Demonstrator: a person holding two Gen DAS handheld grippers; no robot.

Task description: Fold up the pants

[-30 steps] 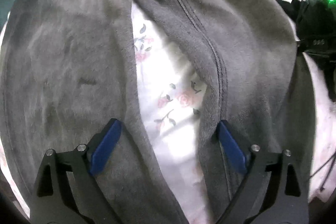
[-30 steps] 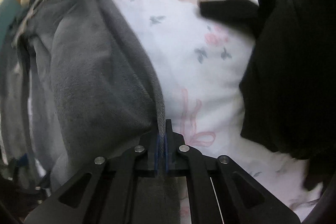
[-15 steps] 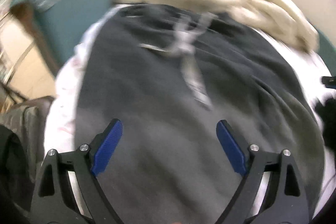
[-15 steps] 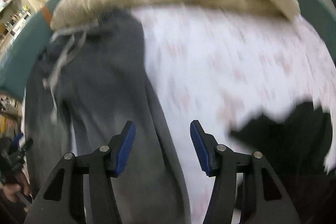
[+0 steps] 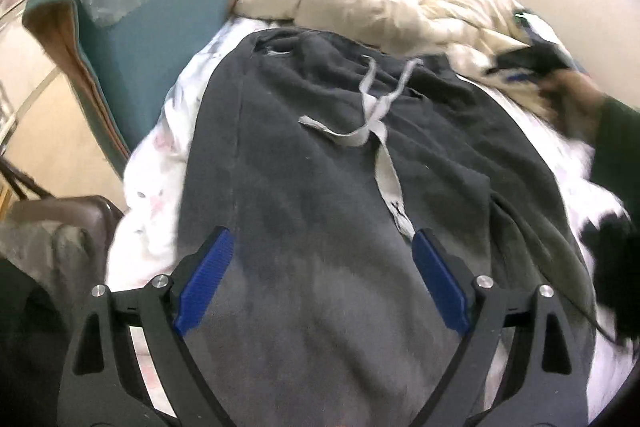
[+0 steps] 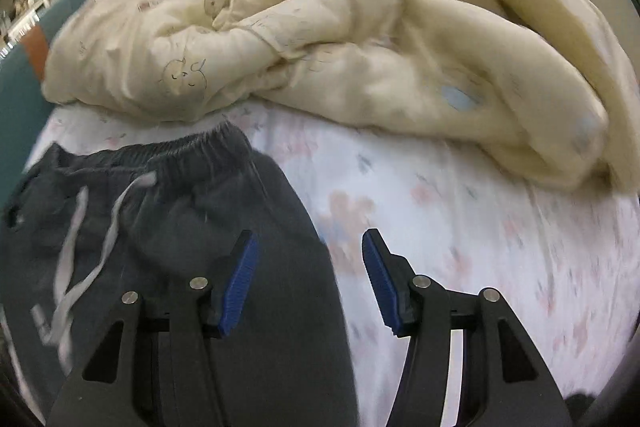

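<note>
Dark grey sweatpants (image 5: 320, 187) lie flat on the floral bed sheet (image 5: 156, 163), waist end away from me, with a pale drawstring (image 5: 384, 163) loose on the front. My left gripper (image 5: 322, 233) hovers wide open over the middle of the pants, nothing between its blue pads. In the right wrist view the elastic waistband (image 6: 180, 147) and drawstring (image 6: 112, 223) show at the left. My right gripper (image 6: 310, 235) is open and empty over the right side edge of the pants (image 6: 180, 227), just below the waistband. A blurred hand (image 5: 576, 87) shows at the far right.
A crumpled cream quilt (image 6: 320, 27) is piled beyond the waistband. A teal cushion (image 5: 152, 7) stands at the bed's left side. A black garment (image 5: 612, 239) lies on the sheet to the right. A brown chair with grey cloth (image 5: 60, 219) is at lower left.
My right gripper let go of the grey pant edge, opened, and moved up the bed to the waistband. My left gripper travelled from the legs to the waist area, staying open.
</note>
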